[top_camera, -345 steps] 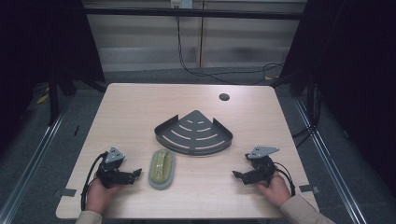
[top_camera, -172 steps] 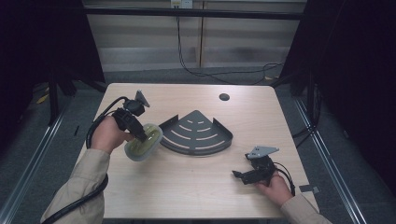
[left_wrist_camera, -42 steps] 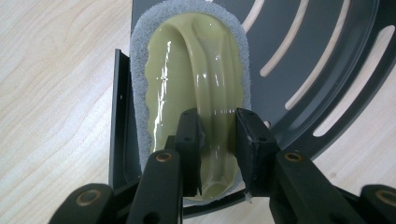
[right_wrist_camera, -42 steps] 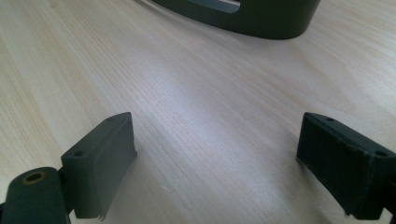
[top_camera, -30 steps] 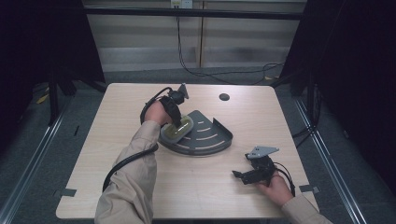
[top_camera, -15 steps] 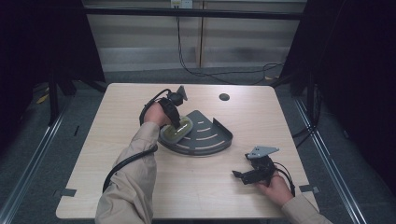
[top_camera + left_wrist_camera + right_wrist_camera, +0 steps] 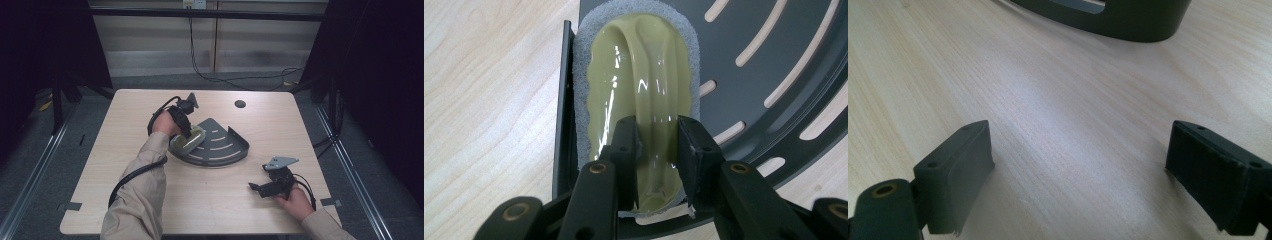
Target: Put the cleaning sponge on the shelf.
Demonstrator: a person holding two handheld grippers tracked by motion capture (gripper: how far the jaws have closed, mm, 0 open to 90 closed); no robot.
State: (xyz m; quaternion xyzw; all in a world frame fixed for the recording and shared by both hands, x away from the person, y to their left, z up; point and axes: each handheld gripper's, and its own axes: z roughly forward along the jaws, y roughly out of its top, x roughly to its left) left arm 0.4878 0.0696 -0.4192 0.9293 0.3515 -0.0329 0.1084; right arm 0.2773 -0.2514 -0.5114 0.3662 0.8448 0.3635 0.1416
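The wooden table [image 7: 150, 200] carries one dark fan-shaped rack [image 7: 222, 145] with curved slots, lying flat just past centre. One scrubber [image 7: 187, 141], a grey sponge pad topped by a glossy olive handle, lies in the rack's nine o'clock corner against the straight side wall. At the start it lay on bare wood at the near left, beside the left gripper; half a second ago it was already here in the rack, with the arm reaching the same way.

In the high view the scrubber's long axis runs from eight o'clock to two o'clock; in the left gripper view it points to twelve, away from the jaws.

There are two grippers. The left gripper [image 7: 656, 150] pinches the handle's raised ridge, a pad pressed on each flank. The right gripper [image 7: 1080, 170] rests on the table at five o'clock, where it sat in every earlier frame, jaws spread wide over bare wood. One small dark disc [image 7: 240, 104] sits at the far edge, at one o'clock.
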